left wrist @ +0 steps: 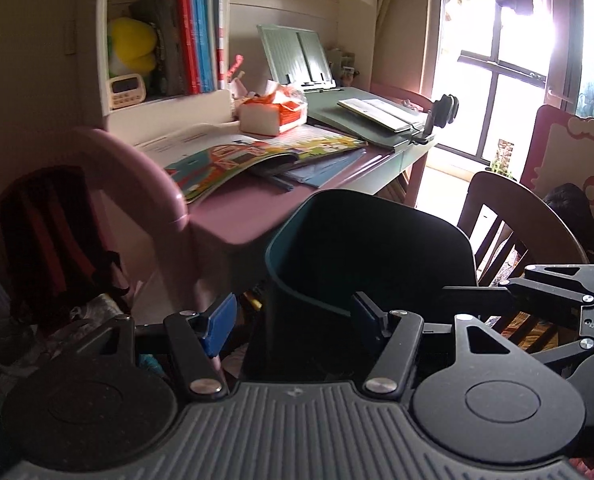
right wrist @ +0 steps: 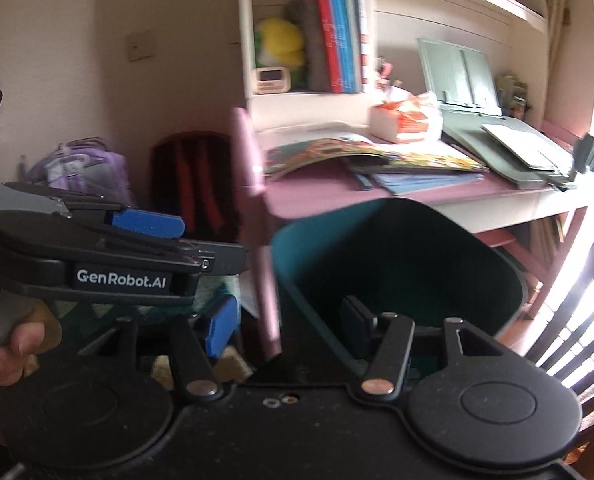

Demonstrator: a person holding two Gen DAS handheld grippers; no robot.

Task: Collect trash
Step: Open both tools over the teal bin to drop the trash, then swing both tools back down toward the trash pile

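A dark teal trash bin [left wrist: 361, 248] stands on the floor beside the pink desk [left wrist: 241, 212], its mouth tilted toward me and its inside too dark to read. My left gripper [left wrist: 293, 318] is open at the bin's near rim, one blue pad [left wrist: 219, 322] outside the wall and the other over the opening. Nothing is between its fingers. In the right wrist view the same bin [right wrist: 397, 256] lies just ahead. My right gripper [right wrist: 288, 324] is open and holds nothing. The left gripper [right wrist: 193, 236] shows side-on to its left, held by a person's hand [right wrist: 13, 352].
The desk carries open picture books [left wrist: 257, 156], an orange tissue pack [left wrist: 275, 114] and a green book stand [left wrist: 297, 56]. A pink chair back [left wrist: 145, 168] rises at the left, a dark wooden chair [left wrist: 513, 232] at the right. Backpacks [right wrist: 193, 184] lean by the wall.
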